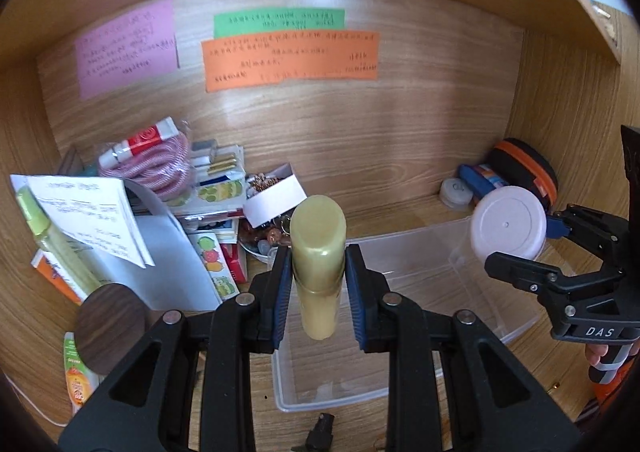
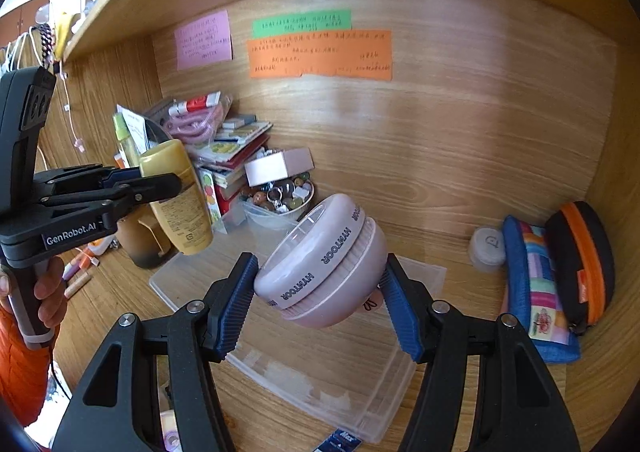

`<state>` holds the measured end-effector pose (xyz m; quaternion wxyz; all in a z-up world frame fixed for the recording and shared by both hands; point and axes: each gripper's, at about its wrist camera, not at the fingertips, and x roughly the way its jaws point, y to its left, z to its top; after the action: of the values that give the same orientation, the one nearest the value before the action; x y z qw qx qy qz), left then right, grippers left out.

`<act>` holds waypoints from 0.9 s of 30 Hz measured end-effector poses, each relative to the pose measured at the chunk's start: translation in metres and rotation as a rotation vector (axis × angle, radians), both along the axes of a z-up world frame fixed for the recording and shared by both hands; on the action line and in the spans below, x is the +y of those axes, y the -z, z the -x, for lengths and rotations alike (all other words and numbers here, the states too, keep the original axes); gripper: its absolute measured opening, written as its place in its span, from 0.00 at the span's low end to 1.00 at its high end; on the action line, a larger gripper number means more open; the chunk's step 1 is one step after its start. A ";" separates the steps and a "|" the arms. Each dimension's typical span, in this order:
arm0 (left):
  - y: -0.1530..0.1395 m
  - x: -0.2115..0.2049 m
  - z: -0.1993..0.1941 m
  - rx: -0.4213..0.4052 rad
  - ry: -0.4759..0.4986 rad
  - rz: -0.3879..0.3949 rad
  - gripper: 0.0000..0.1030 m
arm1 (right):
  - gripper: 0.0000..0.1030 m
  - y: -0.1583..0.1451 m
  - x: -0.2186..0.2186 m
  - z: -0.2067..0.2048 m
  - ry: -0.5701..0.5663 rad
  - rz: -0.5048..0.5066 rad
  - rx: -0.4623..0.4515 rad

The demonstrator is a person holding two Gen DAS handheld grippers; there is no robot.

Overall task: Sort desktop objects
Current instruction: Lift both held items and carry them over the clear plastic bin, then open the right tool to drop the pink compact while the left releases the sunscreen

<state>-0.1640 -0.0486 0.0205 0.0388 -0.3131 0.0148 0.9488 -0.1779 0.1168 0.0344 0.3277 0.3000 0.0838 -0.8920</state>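
My left gripper (image 1: 318,292) is shut on a yellow lotion bottle (image 1: 318,252) and holds it cap-up above the clear plastic bin (image 1: 472,284). The bottle also shows in the right wrist view (image 2: 176,195). My right gripper (image 2: 320,308) is shut on a round pink jar (image 2: 324,260) marked HYMTOOR, tilted, above the same bin (image 2: 340,384). In the left wrist view the jar (image 1: 508,223) hangs over the bin's right end. The bin looks empty.
A cluttered pile of booklets, a pink cord (image 1: 160,167), a red-and-white tube and a bowl of beads (image 2: 280,199) stands at the back left. Pouches (image 2: 536,284) and a small white jar (image 2: 486,248) stand at the right wall. Coloured notes hang on the back panel.
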 end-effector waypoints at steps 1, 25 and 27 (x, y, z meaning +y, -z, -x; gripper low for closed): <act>0.003 0.000 0.003 -0.007 0.004 -0.002 0.25 | 0.57 0.003 -0.002 0.003 -0.002 -0.006 -0.006; 0.057 0.006 0.052 -0.149 0.037 0.015 0.25 | 0.57 0.049 -0.039 0.053 -0.057 -0.171 -0.086; 0.059 0.005 0.053 -0.155 0.032 0.020 0.25 | 0.57 0.052 -0.044 0.055 -0.069 -0.187 -0.090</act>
<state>-0.2166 -0.0431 -0.0388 0.0519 -0.3856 0.0264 0.9208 -0.2326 0.0728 -0.0175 0.3321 0.3662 0.1622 -0.8540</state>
